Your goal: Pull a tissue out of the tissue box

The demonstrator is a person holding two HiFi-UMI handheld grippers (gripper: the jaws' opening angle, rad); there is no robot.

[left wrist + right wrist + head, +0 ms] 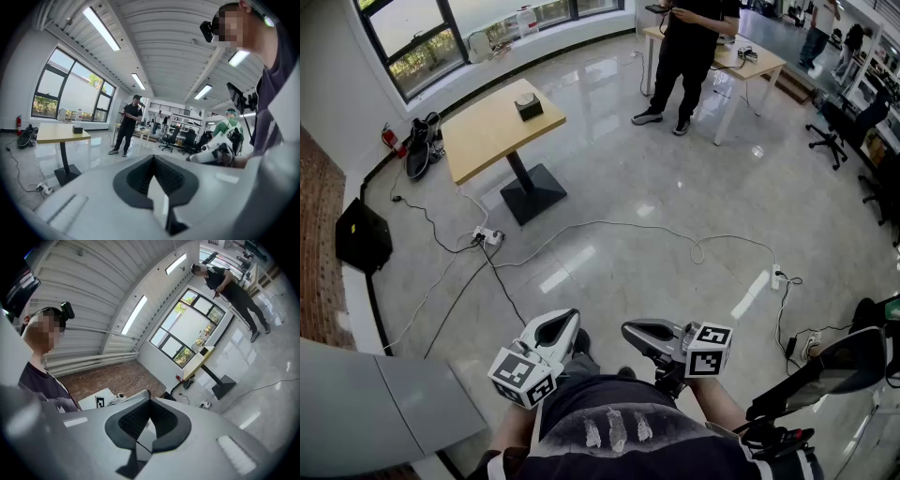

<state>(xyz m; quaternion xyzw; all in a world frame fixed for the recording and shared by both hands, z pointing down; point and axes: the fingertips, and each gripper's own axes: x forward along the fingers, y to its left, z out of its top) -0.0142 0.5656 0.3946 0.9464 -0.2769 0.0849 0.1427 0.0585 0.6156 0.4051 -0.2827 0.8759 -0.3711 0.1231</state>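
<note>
Shut, empty left claw [557, 329] and right claw [643, 332]: walk to the bench [483, 136] at 11 o'clock, then open one over its dark box [528, 106], presumably the tissues.

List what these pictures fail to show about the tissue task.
- Head view: dark box on wooden table is too small to confirm tissues.
- Left gripper view: same box is distant and tiny.
- Right gripper view: table is tiny, and the box is indistinguishable.
</note>
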